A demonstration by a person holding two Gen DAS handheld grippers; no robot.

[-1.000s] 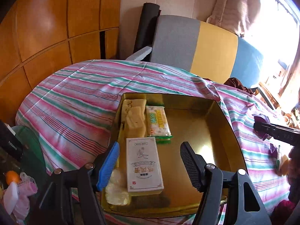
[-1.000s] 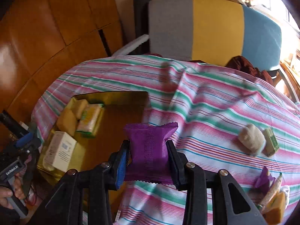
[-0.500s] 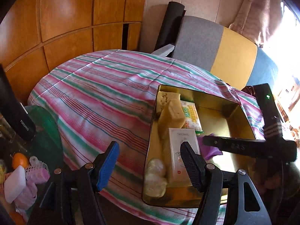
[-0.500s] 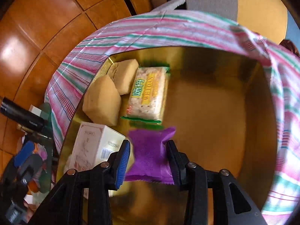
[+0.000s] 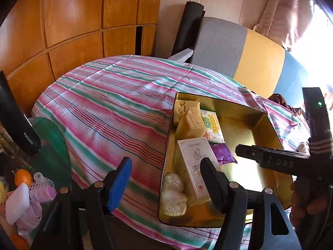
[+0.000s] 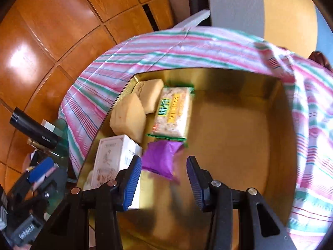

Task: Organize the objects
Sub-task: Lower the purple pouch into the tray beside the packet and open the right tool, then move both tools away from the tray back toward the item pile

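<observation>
The right tool (image 6: 164, 182) is over the gold tin (image 6: 276, 137), and its jaws are opening. The purple packet (image 6: 161, 158) sits between them, with a gap at the right pad. It lies in the tin, just right of the white box (image 6: 113, 158) and near the green and yellow snack pack (image 6: 172, 114). The left tool (image 5: 165, 181) hangs over the tin's left edge, jaws apart and holding nothing. The tin sits on the striped table (image 5: 116, 108).

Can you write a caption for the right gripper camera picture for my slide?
Right gripper, jaws opening, lets a purple snack packet go inside the gold metal tin.
</observation>
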